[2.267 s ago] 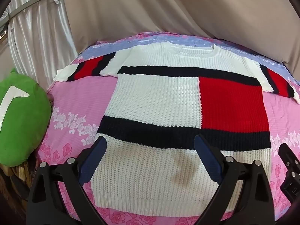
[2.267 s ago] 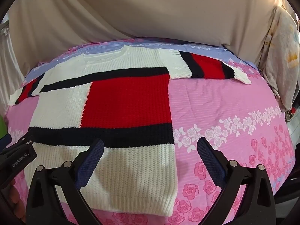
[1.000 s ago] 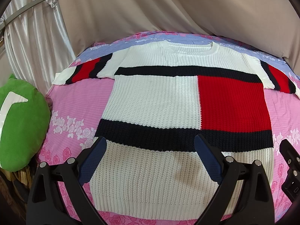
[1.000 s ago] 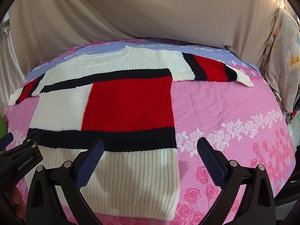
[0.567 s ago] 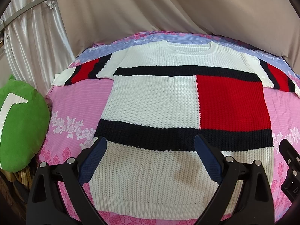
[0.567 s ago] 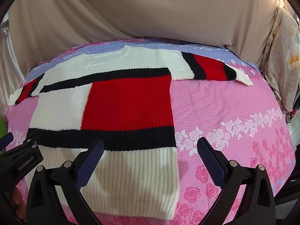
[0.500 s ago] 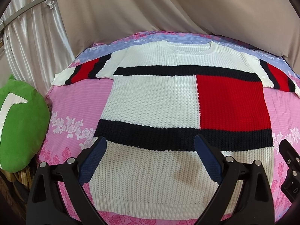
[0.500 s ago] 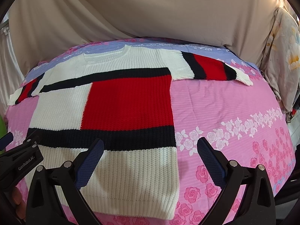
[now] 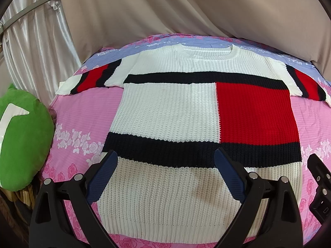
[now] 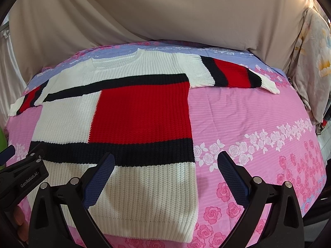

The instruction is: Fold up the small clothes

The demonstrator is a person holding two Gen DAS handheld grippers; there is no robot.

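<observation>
A white knit sweater [image 9: 169,107] with black bands and a red block lies flat, face up, on the pink floral bedsheet [image 9: 86,113], both sleeves spread out. It also shows in the right wrist view [image 10: 140,111]. My left gripper [image 9: 165,173] is open and empty, hovering above the sweater's lower hem on the left half. My right gripper [image 10: 165,173] is open and empty above the hem's right corner, straddling the sweater's right edge. Each gripper shows at the edge of the other's view.
A green cushion [image 9: 22,140] sits off the bed's left side. Beige drapes [image 9: 186,10] hang behind the bed, silvery curtains [image 9: 31,41] at the left. A floral cloth [image 10: 310,62] hangs at the right. Bare pink sheet [image 10: 258,124] lies right of the sweater.
Both grippers drifted slightly over the last two seconds, so the sweater shifted a little in view. In the last half second nothing visibly moved. The jaws stayed open.
</observation>
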